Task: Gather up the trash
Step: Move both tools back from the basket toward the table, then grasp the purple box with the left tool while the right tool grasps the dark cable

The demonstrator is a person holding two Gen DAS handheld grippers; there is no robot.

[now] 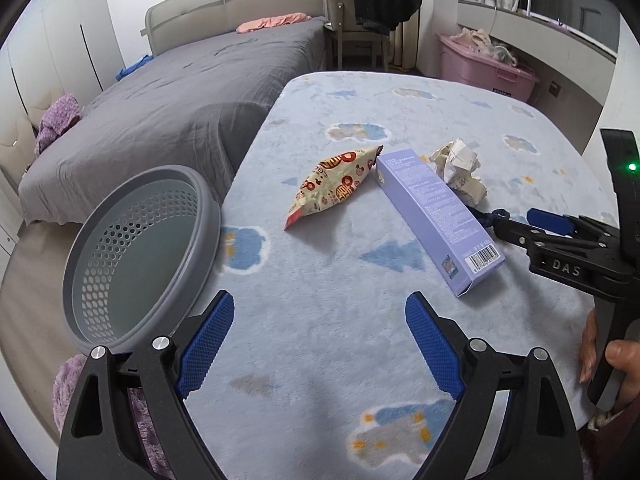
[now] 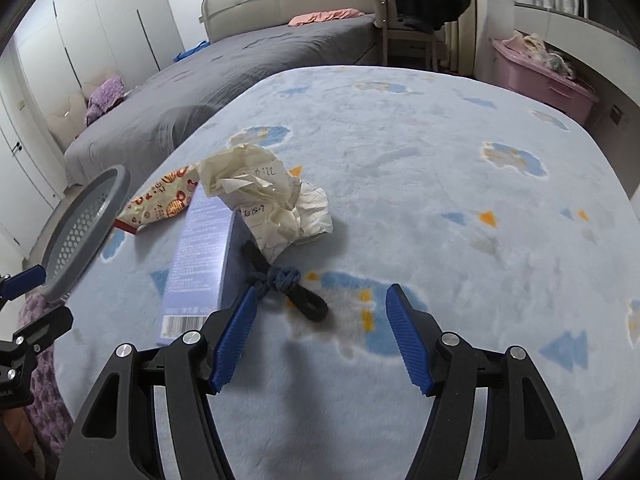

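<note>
Both tools are hovering over the blanket-covered counter [image 1: 328, 320] at the approach step, with nothing collected yet: the grey perforated basket [image 1: 136, 256] is sitting empty at the counter's 9 o'clock edge, tilted over the side. The left hand-held gripper [image 1: 320, 344] is standing wide open and empty, aiming at bare blanket between the basket and the trash. The right hand-held gripper [image 2: 320, 332] is also standing open with nothing between its pads, its left pad just beside the purple box [image 2: 202, 256] and a dark knotted cord [image 2: 288, 286] lying at its 12 o'clock. The 4 pieces are clustered mid-counter: the snack wrapper [image 1: 332, 184] at the left gripper's 12 o'clock, the box at 1 o'clock, and the crumpled paper [image 2: 268, 204] touching the box's far side. The next move is probably calling for the right gripper to drop onto the cord or the paper, while keeping clear of the box. A grey bed [image 1: 180, 92], a chair [image 1: 360, 20] with dark clothing and a pink bin [image 1: 488, 68] are standing well apart, obstructing nothing.
</note>
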